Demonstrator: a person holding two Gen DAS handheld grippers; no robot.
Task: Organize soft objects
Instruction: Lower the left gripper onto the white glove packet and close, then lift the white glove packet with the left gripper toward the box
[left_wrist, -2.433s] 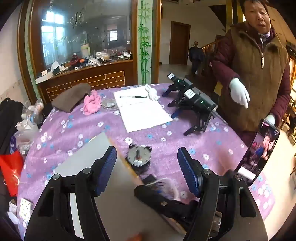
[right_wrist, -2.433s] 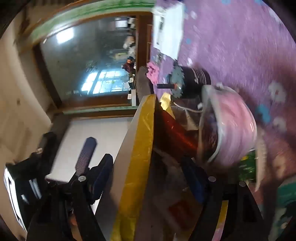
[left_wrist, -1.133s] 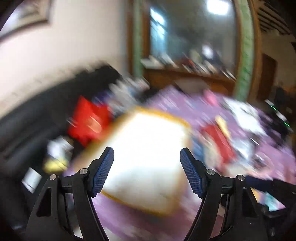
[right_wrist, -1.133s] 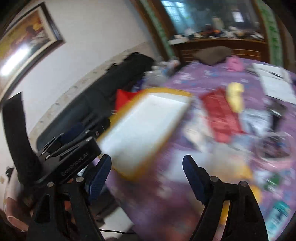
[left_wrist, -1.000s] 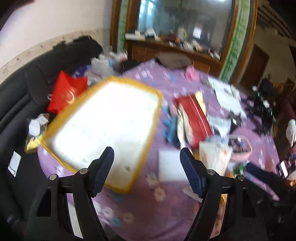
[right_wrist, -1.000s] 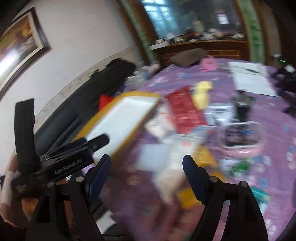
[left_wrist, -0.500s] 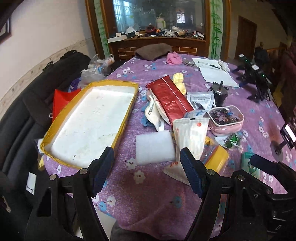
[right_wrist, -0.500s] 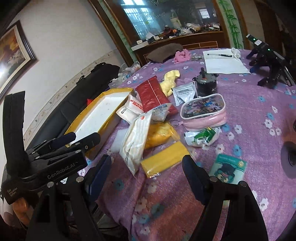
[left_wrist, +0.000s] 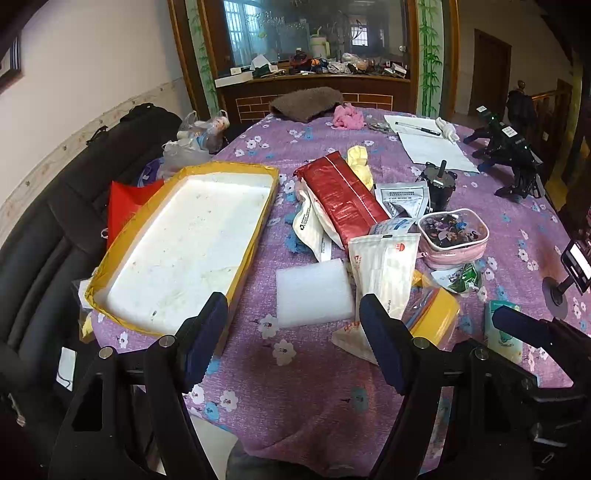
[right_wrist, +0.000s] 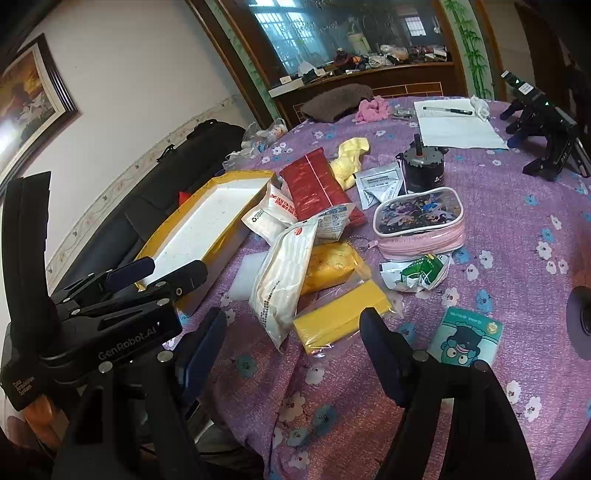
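The left gripper (right_wrist: 125, 273), seen from the right wrist camera, carries white lettering reading "GenRobot.AI" along its black body, with smaller print reading "Data Acquisition System" below.

left wrist: above near table edge, faces across table (left_wrist: 317, 387), tray (left_wrist: 255, 236) front-left | right wrist: just right of it, same heading, looks past left gripper (right_wrist: 162, 273) | shared: tray, red pack (left_wrist: 343, 199), pouch (right_wrist: 421, 221)

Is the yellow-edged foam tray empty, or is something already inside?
Empty: the yellow-edged foam tray shows only its bare white floor in both views.
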